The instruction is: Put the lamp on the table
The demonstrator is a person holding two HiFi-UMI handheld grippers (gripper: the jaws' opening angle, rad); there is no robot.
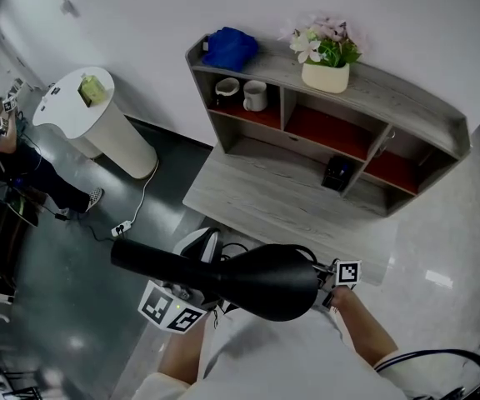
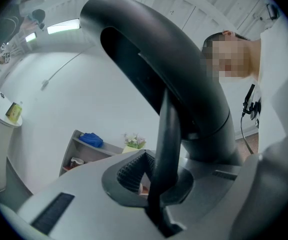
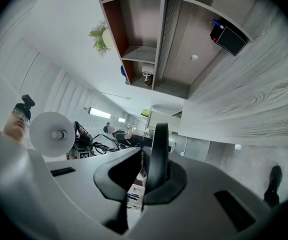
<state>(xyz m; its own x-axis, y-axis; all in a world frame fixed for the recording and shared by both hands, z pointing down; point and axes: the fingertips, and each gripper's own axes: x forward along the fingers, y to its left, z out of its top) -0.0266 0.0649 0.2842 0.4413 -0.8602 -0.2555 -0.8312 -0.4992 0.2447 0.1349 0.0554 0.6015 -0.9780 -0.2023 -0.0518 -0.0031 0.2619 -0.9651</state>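
Observation:
A black lamp (image 1: 265,282) with a rounded body and a thick arm reaching left hangs in front of me, just short of the grey wooden table (image 1: 257,202). My left gripper (image 1: 192,297) is under the lamp's left side and shut on a thin black part of it (image 2: 166,134). The lamp's curved arm (image 2: 184,69) arches above its jaws. At the lamp's right side my right gripper (image 1: 330,286) is shut on a thin black rim (image 3: 159,149). The lamp hides both sets of fingertips in the head view.
A shelf unit stands on the table's back with a blue cloth (image 1: 230,48), mugs (image 1: 255,95), a flower pot (image 1: 325,65) and a small black box (image 1: 337,173). A white round stand (image 1: 98,127) and a power strip (image 1: 122,228) are on the floor at left.

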